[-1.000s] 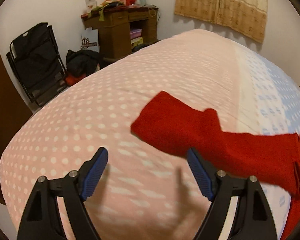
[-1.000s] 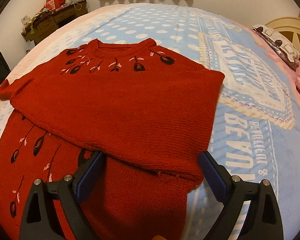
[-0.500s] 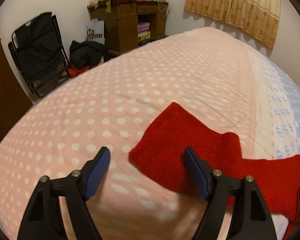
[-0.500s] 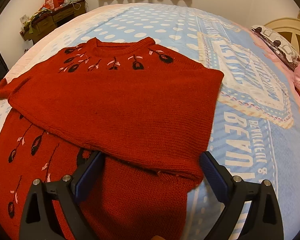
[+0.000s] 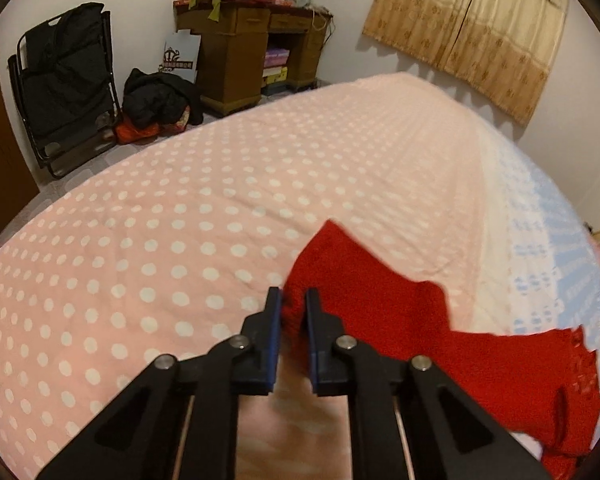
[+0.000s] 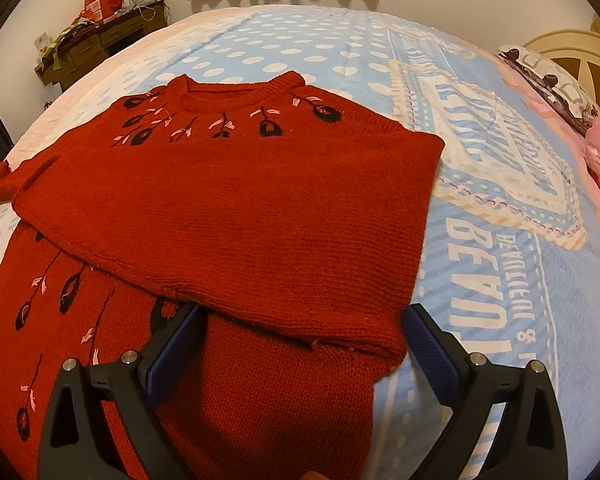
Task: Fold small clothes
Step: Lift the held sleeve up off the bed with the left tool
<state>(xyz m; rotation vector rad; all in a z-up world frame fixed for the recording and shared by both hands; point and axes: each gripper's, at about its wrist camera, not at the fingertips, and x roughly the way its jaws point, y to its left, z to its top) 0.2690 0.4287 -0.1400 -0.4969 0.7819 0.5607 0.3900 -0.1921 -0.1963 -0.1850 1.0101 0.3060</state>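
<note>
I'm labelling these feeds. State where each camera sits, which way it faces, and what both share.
Left wrist: on the left gripper, angled down over the pink side of the bed toward a desk; its jaws pinch the sweater's sleeve.
Right wrist: on the right gripper, angled down at the sweater; jaws open.
Shared: sweater, bed, desk, curtain.

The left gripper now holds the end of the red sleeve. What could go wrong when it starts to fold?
The left gripper pinches only the cuff edge of the sleeve, so the knit may slip out. Pulling could also drag the folded red sweater out of shape, since the right gripper is open and pins nothing.
</note>
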